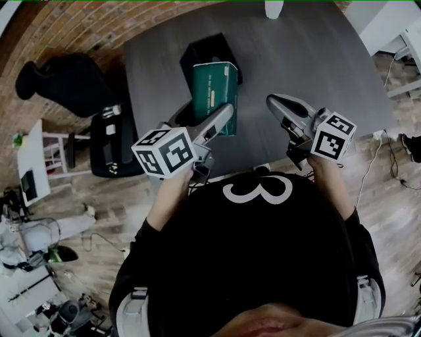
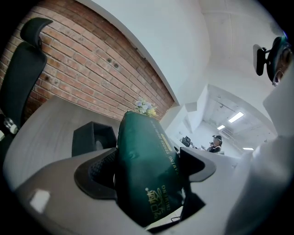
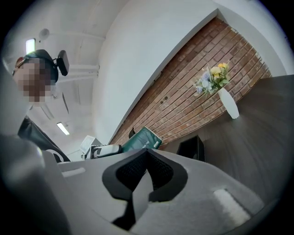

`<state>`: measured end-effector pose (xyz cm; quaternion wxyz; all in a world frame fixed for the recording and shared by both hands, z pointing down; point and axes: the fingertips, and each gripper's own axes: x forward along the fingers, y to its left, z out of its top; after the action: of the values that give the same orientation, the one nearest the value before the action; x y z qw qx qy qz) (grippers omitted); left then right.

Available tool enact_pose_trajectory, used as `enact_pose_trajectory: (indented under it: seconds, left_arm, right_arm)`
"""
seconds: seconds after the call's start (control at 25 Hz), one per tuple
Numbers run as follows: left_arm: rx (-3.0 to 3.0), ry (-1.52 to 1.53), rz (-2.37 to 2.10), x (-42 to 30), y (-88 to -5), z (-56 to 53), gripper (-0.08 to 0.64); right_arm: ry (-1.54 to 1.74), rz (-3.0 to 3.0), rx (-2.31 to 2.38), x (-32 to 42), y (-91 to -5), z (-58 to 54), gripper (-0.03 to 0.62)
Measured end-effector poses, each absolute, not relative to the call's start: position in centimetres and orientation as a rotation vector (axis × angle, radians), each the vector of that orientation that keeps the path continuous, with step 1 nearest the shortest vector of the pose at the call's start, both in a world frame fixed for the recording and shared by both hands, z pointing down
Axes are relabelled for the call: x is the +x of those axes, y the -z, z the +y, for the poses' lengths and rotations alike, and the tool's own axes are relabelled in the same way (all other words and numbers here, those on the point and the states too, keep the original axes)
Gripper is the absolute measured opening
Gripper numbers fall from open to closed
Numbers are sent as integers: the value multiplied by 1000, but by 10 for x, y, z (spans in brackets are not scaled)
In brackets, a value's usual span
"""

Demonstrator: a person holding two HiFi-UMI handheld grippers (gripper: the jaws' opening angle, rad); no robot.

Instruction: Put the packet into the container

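My left gripper [image 1: 225,116] is shut on a dark green packet [image 1: 215,94], which it holds above the grey table [image 1: 316,59]. In the left gripper view the packet [image 2: 146,160] fills the gap between both jaws and stands on end. Just beyond the packet a black open container [image 1: 209,51] sits on the table; it shows left of the packet in the left gripper view [image 2: 92,137]. My right gripper [image 1: 275,103] hovers to the right with its jaws together and nothing in them [image 3: 145,157]. From that view the packet [image 3: 142,138] and the container [image 3: 190,148] are ahead.
A white vase with flowers [image 3: 226,98] stands at the table's far edge [image 1: 273,8]. A black office chair [image 1: 110,143] is off the table's left side, next to a brick wall. A white cable [image 1: 371,164] lies on the wooden floor at right.
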<state>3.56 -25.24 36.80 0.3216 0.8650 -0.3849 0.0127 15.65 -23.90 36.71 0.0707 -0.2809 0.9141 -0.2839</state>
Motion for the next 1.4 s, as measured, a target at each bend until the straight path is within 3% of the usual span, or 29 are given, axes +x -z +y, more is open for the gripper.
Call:
enact_pose_trajectory:
  seconds: [0.88, 1.4]
  left_arm:
    - [2184, 44, -1379, 44, -368, -358, 448]
    - [2051, -33, -1454, 36, -437, -434, 446]
  right_arm:
    - [968, 2833, -614, 182, -401, -303, 2]
    - [1017, 2865, -663, 199, -423, -328, 2]
